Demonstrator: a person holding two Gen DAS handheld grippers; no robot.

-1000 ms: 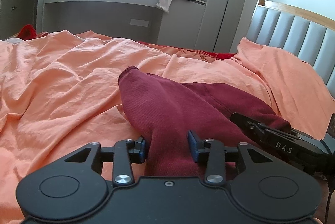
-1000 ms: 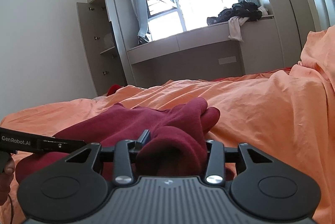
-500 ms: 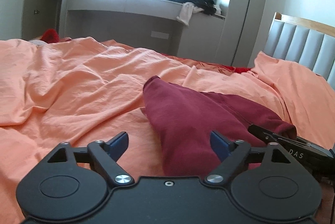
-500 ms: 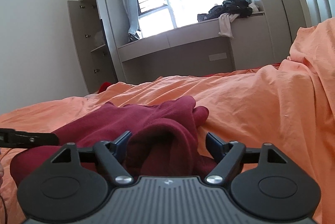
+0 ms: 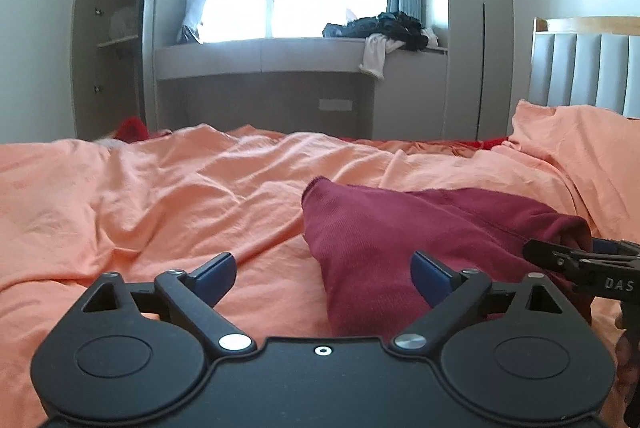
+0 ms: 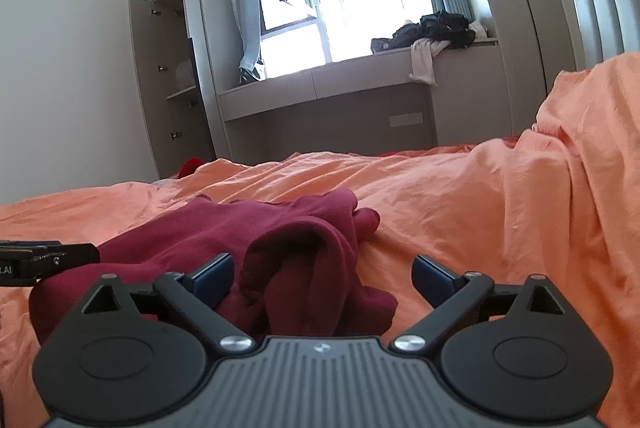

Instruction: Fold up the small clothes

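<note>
Lying crumpled on the orange bedsheet, the dark red garment sits between the two tools. The left gripper has just been opening and now stands wide; its left finger is over bare sheet, while the cloth lies just inside its right finger, pressed by neither. To the right, the right gripper has likewise just been opening and is spread wide, the bunched red fabric resting beside its left finger, loose, with bare sheet near the right finger.
</note>
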